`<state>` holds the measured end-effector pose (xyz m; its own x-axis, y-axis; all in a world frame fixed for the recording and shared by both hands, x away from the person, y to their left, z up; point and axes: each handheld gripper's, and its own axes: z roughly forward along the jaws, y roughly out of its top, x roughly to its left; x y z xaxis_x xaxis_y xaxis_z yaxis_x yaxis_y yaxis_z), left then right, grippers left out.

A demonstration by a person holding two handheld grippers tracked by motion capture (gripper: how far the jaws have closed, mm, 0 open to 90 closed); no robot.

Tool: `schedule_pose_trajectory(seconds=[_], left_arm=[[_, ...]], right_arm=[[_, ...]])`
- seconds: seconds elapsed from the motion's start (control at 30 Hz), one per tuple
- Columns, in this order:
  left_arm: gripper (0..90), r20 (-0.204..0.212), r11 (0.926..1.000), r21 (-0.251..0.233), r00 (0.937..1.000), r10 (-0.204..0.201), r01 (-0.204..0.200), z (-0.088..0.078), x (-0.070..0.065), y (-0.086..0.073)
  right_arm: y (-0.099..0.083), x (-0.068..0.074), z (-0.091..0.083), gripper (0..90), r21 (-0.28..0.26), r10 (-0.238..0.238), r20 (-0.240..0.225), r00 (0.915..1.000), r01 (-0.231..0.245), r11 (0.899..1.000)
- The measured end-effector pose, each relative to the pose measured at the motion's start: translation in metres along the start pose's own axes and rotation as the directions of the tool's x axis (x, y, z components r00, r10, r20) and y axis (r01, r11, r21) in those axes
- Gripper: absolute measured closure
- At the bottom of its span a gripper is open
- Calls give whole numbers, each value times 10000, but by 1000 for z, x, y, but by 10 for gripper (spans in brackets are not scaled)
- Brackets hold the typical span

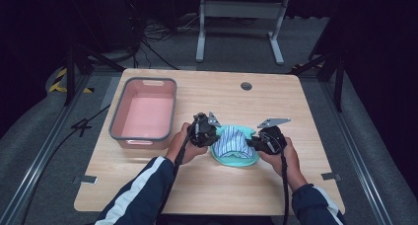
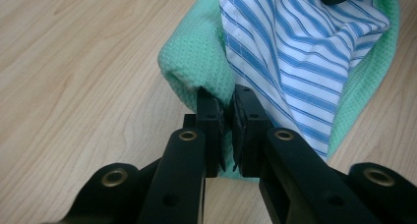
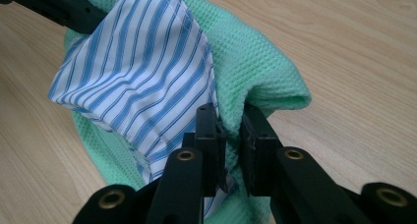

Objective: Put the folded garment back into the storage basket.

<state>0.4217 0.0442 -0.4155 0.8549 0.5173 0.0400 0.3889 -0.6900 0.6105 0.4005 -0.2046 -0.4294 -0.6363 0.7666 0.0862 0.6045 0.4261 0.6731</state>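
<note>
A green waffle-weave cloth [image 1: 236, 158] lies on the wooden table [image 1: 207, 185] with a blue-and-white striped cloth [image 1: 231, 141] bunched on top of it. My left gripper [image 1: 213, 134] is shut on the left edge of the pile, its jaws pinching the green cloth [image 2: 196, 67] beside the striped cloth [image 2: 295, 52]. My right gripper [image 1: 252, 143] is shut on the right edge, clamping the green cloth [image 3: 255, 67] where the striped cloth [image 3: 142, 71] meets it. The two grippers face each other across the pile.
A pink tub with a grey rim [image 1: 144, 114] stands empty on the table's left part. A round cable hole [image 1: 246, 86] sits near the far edge. A white table frame [image 1: 241, 22] and cables lie on the floor beyond.
</note>
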Motion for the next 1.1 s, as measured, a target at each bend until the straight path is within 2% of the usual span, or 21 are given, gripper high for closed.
schedule_pose_trajectory(seconds=[0.23, 0.5, 0.87, 0.93, 1.1], left_arm=[[832, -179, 10000, 16, 9998, 77, -76, -13, 2, 5], [832, -440, 9997, -205, 9990, 97, -107, -33, 8, 7], [832, -947, 9986, -483, 9952, -256, 211, -73, 28, -10], [832, -981, 9986, -476, 9948, -277, 231, -75, 29, -11], [832, -1320, 9967, -693, 9899, -522, 433, -98, 40, -23]], right_arm=[[10, 3, -5, 798, -141, -99, 29, 9999, 99, 9999], [27, 11, -11, 798, -306, -224, 98, 9997, 227, 9993], [65, 38, -10, 798, -584, -874, -93, 9961, 867, 9945], [70, 41, -8, 798, -602, -924, -113, 9957, 916, 9940], [90, 57, -2, 798, -682, -1224, -255, 9922, 1204, 9904]])
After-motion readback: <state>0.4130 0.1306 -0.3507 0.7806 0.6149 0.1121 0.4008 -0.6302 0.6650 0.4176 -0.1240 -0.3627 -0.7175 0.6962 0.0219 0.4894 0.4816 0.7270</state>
